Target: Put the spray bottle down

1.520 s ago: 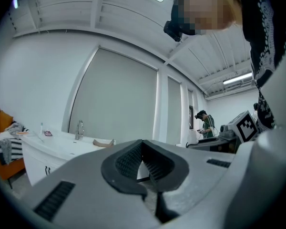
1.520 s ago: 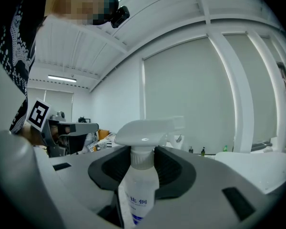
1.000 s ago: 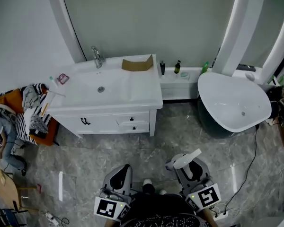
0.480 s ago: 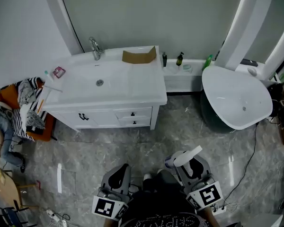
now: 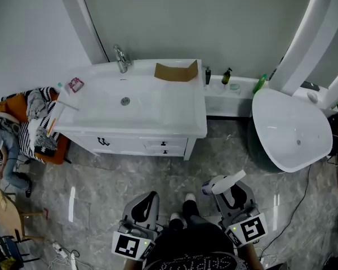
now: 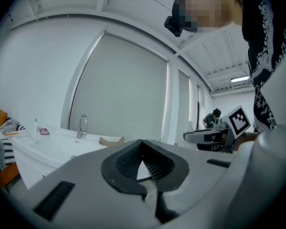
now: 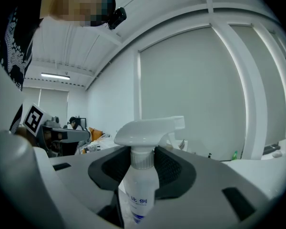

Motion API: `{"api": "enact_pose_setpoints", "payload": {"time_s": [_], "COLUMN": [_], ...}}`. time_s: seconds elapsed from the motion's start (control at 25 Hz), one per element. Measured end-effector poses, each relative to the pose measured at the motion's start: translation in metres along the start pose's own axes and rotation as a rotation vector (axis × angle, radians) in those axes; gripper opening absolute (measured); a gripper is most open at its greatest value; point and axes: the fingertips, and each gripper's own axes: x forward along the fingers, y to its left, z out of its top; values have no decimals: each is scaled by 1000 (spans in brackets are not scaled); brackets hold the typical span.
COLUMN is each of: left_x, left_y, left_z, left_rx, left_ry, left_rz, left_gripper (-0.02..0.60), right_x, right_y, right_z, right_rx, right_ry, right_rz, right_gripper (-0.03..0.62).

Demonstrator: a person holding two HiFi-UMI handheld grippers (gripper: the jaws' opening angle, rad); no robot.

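Right claw (image 7: 143, 152) grips spray bottle (image 7: 141, 194) at its neck, upright, over the floor, well short of the bench (image 5: 180, 120). Left claw (image 6: 144, 147) closed on nothing. Risks, IMO: pads slip on smooth plastic, so it drops. Or it's set too near bench's front edge and tips off.

empty left gripper (image 6: 143, 147), jaws together

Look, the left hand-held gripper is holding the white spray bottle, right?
No. The right hand-held gripper holds the white spray bottle; the left hand-held gripper is shut on nothing. The right gripper view shows it.
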Motion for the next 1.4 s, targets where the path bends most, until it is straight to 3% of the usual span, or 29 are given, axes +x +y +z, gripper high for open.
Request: {"api": "enact_pose_setpoints", "payload": {"time_s": [0.24, 0.68, 1.04, 1.4], "left_x": [47, 97, 108, 144], "left_y": [-8, -10, 1, 35], "left_z": [11, 18, 17, 17], "left_rx": [46, 4, 1, 18], "left_ry": [-31, -63, -55, -15], "left_rz": [-39, 38, 53, -42], "left_gripper": [2, 2, 2, 2], "right_x": [23, 46, 70, 111], "right_y": [-36, -81, -81, -88], "right_z": [18, 17, 16, 17], "right_rx": [-17, -55, -27, -13], "right_ry": [-46, -38, -31, -22], "right_rz": [21, 92, 133, 75], "right_gripper": [155, 155, 155, 155]}}
